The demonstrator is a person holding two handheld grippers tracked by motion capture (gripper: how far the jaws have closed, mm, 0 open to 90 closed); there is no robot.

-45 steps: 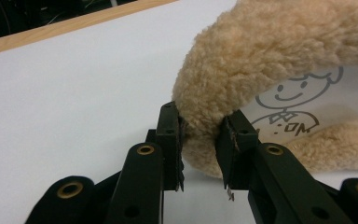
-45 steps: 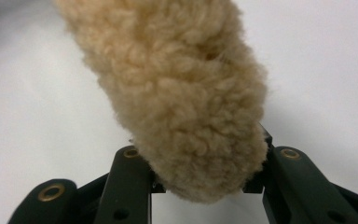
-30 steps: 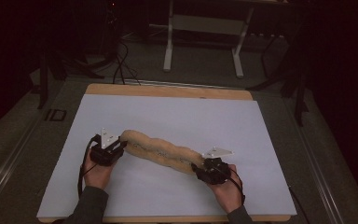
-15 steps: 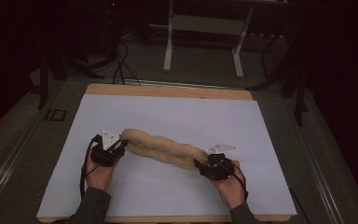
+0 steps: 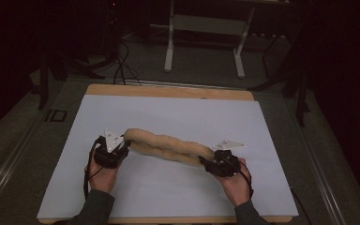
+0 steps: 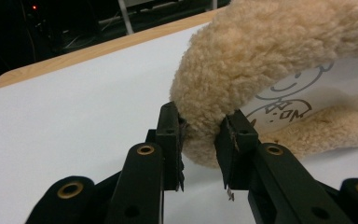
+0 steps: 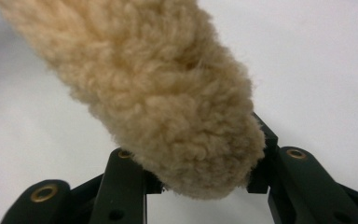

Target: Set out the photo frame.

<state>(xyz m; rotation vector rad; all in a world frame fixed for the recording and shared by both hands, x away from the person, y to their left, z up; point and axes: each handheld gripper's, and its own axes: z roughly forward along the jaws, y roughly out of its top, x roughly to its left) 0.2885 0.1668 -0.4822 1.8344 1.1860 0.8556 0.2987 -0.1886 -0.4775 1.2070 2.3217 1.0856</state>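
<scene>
**Both tools pinched on the ends of a fleece roll**

I held a tool in each hand, and between them ran a tan fleece roll (image 5: 168, 146), a twisted length of curly sherpa-like fabric. It lay across the near half of the white sheet (image 5: 168, 112) that covered the desk (image 5: 168, 91), running from its higher end on my left to its lower end on my right, well short of the sheet's far edge.

My left tool (image 5: 120, 149) was at the roll's left end. In the left gripper view that tool (image 6: 200, 140) had its jaws closed most of the way, squeezing a fold of the fleece roll (image 6: 279, 60) between them, so the pile bulged above and below the pinch. Just beyond the pinch the roll arched up off the sheet, and under the arch I could see a paler inner face printed with a cartoon figure (image 6: 284, 100).

My right tool (image 5: 209, 164) was at the roll's right end. In the right gripper view the tool (image 7: 200, 172) had its jaws spread wider, one on each side of the thick rounded end of the fleece roll (image 7: 168, 102), pressed into the pile and gripping it. The end overhung the jaws toward the camera and hid their tips.
</scene>
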